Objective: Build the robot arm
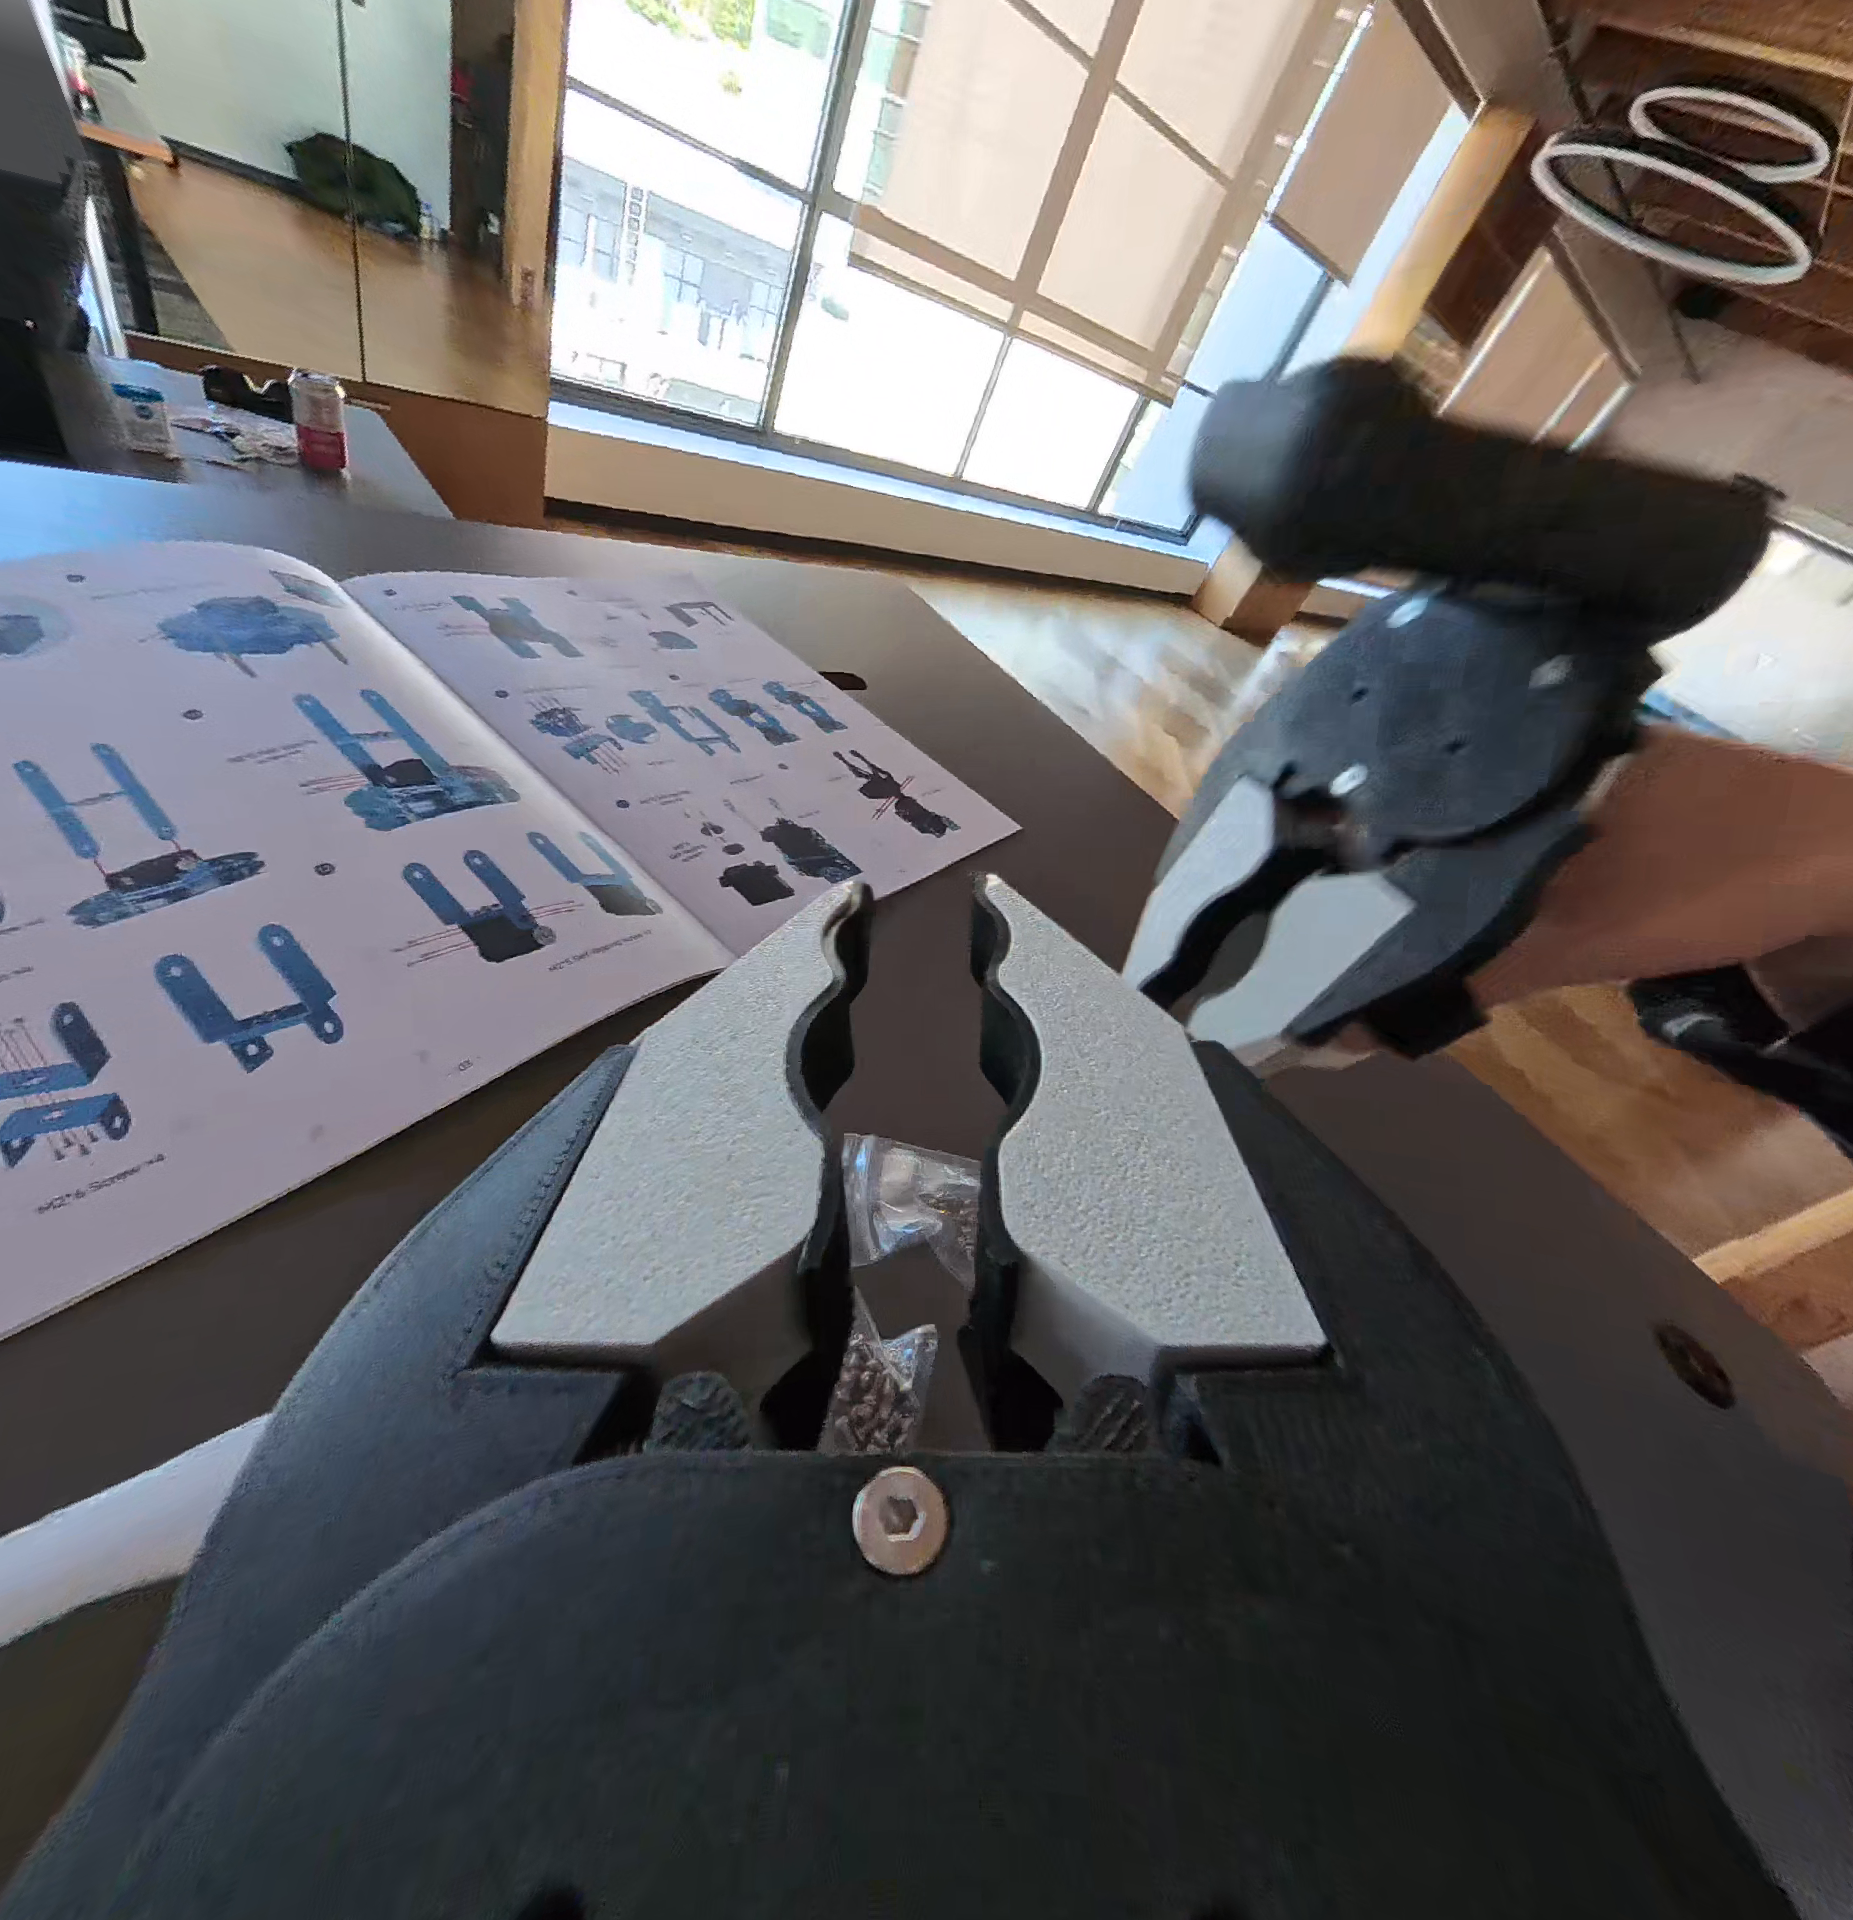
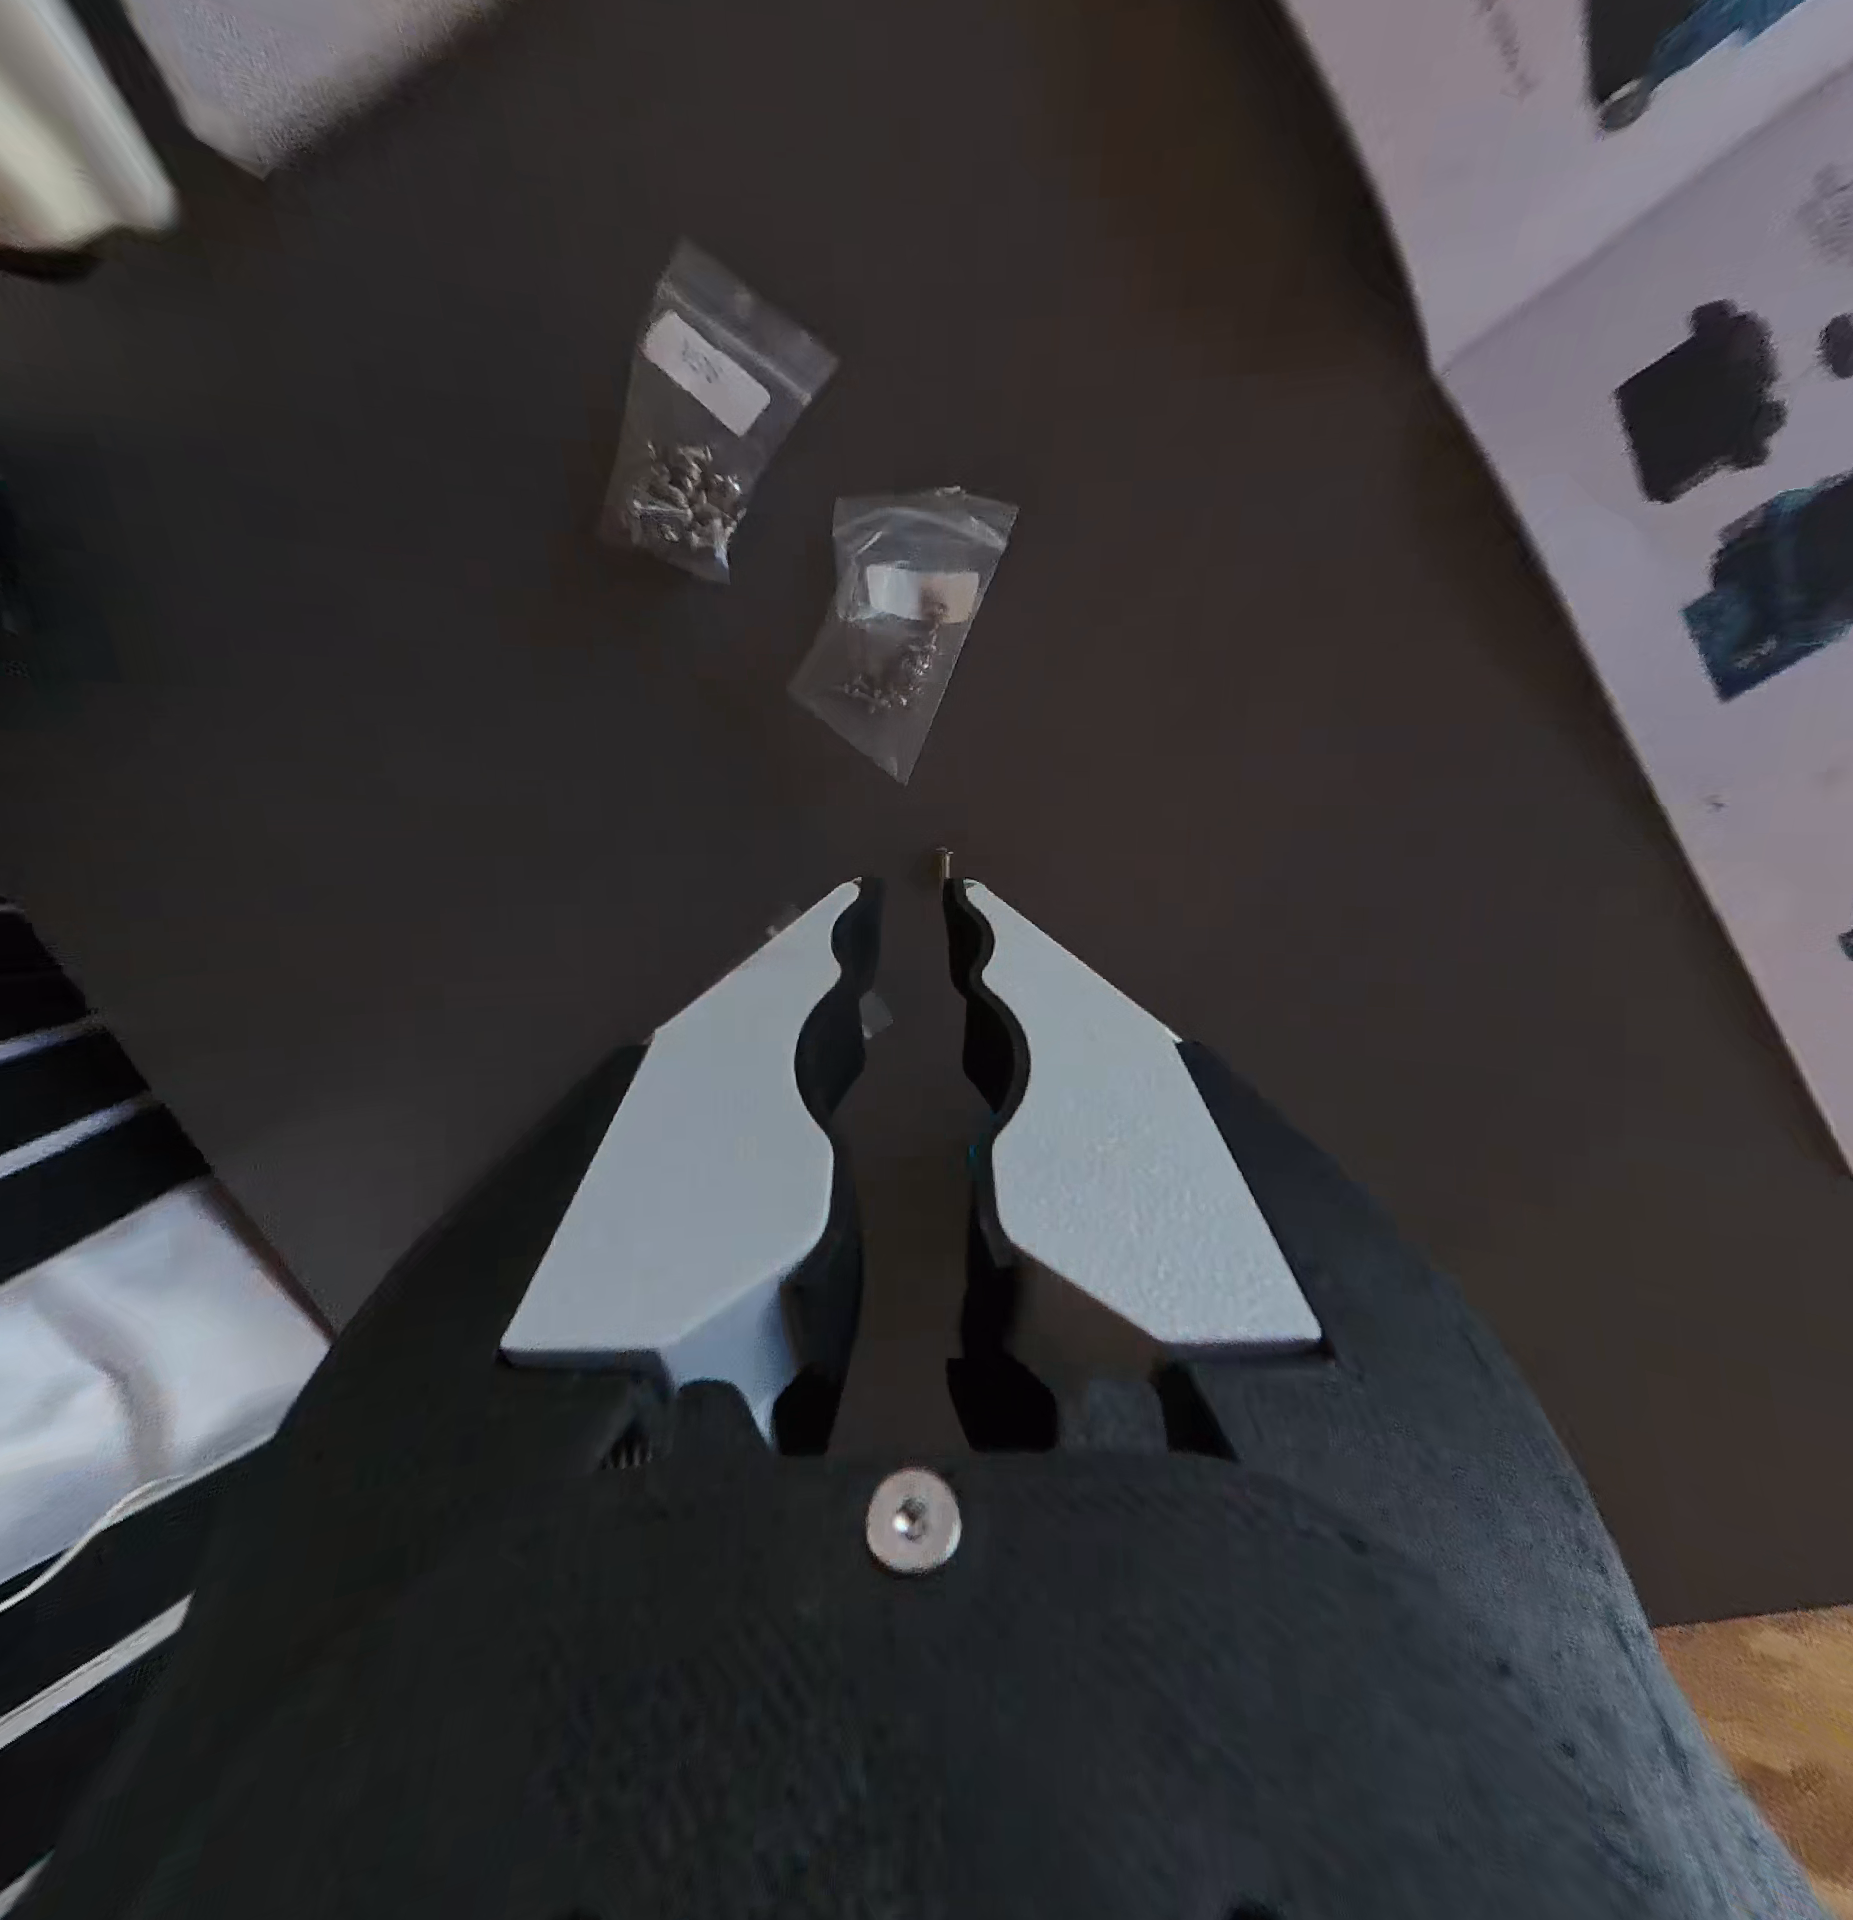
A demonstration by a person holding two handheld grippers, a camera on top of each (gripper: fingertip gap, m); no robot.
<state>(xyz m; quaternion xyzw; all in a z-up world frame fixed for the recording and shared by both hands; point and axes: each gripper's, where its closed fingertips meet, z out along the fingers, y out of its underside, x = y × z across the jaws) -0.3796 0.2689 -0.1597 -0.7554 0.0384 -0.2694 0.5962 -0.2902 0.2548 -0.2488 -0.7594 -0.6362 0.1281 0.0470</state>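
Two small clear bags of screws lie on the dark table [image 2: 1213,727]: one with a white label [image 2: 709,416] farther off, one [image 2: 906,623] nearer. A tiny loose screw [image 2: 941,860] lies just beyond my right gripper [image 2: 909,885], which hovers over the table, narrowly open and empty. My left gripper [image 1: 922,894] is open and empty above the same bags; the bags [image 1: 906,1205] show through the gap between its fingers. The right gripper also shows in the left wrist view [image 1: 1197,1023], held in a hand just right of the left fingers.
An open instruction booklet [image 1: 330,831] with blue part drawings lies left of the left gripper, and at the right in the right wrist view [image 2: 1680,520]. A drink can [image 1: 317,421] stands on a far table. The table's edge and wooden floor [image 1: 1628,1143] lie to the right. The gap from one gripper's tips to the other's is roughly 12 centimeters.
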